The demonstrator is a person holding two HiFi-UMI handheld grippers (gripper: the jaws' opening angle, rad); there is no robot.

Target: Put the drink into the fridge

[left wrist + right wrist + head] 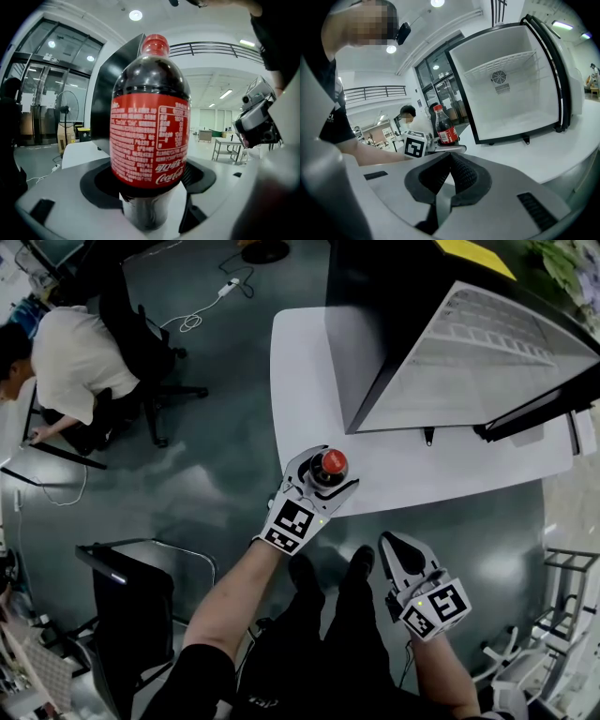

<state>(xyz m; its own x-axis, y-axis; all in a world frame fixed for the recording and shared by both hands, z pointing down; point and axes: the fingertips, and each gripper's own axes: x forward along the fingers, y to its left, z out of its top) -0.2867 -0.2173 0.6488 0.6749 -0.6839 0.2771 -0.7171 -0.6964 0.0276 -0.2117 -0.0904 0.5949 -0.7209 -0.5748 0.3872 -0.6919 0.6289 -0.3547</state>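
White table (309, 381) holds the open mini fridge (497, 352). The left gripper (326, 474) sits loose around the cola bottle (329, 465) at the table's edge. The right gripper (396, 545) is closed and empty. I think it is best to squeeze the bottle's middle first, then keep it standing up.

Dark cola bottle (150, 136) with red cap and label; white table (309, 362).
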